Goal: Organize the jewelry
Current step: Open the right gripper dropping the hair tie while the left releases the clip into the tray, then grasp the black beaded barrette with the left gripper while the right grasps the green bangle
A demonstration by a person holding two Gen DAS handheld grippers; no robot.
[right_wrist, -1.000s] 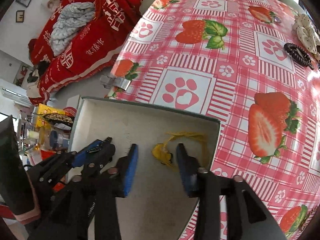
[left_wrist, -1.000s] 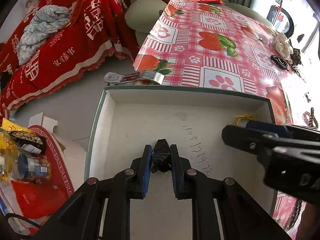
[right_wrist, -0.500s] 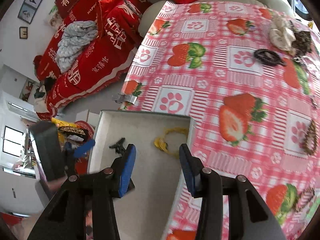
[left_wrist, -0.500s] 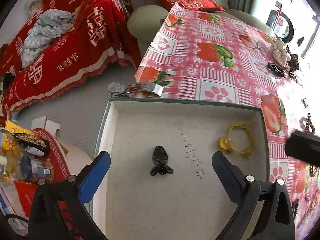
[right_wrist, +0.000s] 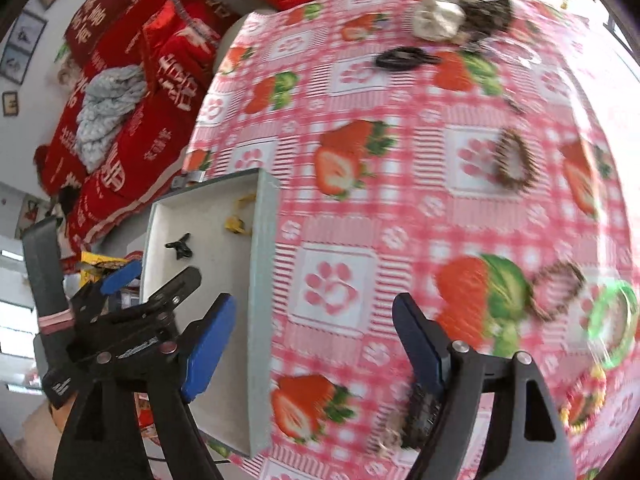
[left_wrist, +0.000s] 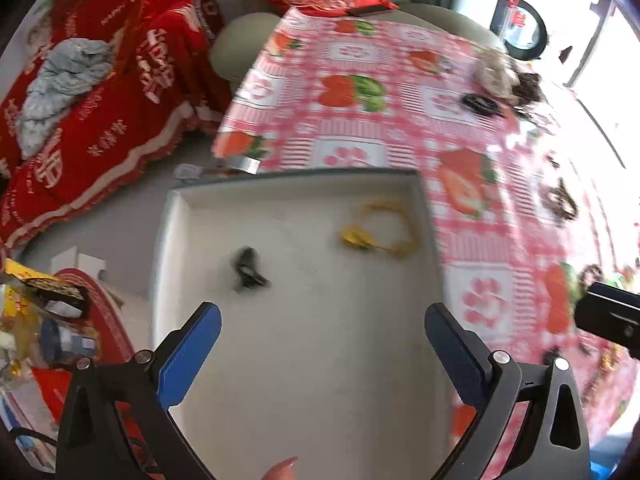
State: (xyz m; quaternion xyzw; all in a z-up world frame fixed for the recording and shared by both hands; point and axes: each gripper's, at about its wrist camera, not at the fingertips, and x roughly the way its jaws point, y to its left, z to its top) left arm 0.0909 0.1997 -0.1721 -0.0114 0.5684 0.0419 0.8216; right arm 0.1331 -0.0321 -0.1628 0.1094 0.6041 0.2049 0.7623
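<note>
A shallow white box (left_wrist: 426, 216) (right_wrist: 262, 248) sits at the table's left edge. A small black clip (left_wrist: 249, 267) (right_wrist: 180, 245) and a yellow bracelet (left_wrist: 378, 232) (right_wrist: 236, 222) lie inside it. My left gripper (left_wrist: 320, 344) is open and empty above the box's near half; it also shows in the right wrist view (right_wrist: 156, 284). My right gripper (right_wrist: 312, 340) is open and empty over the tablecloth right of the box. A brown beaded bracelet (right_wrist: 514, 164), a green bangle (right_wrist: 612, 320) and a black hair tie (right_wrist: 402, 58) lie on the cloth.
The table has a pink strawberry tablecloth (right_wrist: 400, 200). More jewelry lies near the right gripper's right finger (right_wrist: 420, 408) and at the far end (right_wrist: 460, 16). A red-covered sofa (left_wrist: 100, 100) and snack packets (left_wrist: 40, 300) are to the left, below the table.
The left gripper let go of the black clip in the box, opened wide and drew back. The right gripper left the yellow bracelet in the box, opened wider and swung right over the cloth.
</note>
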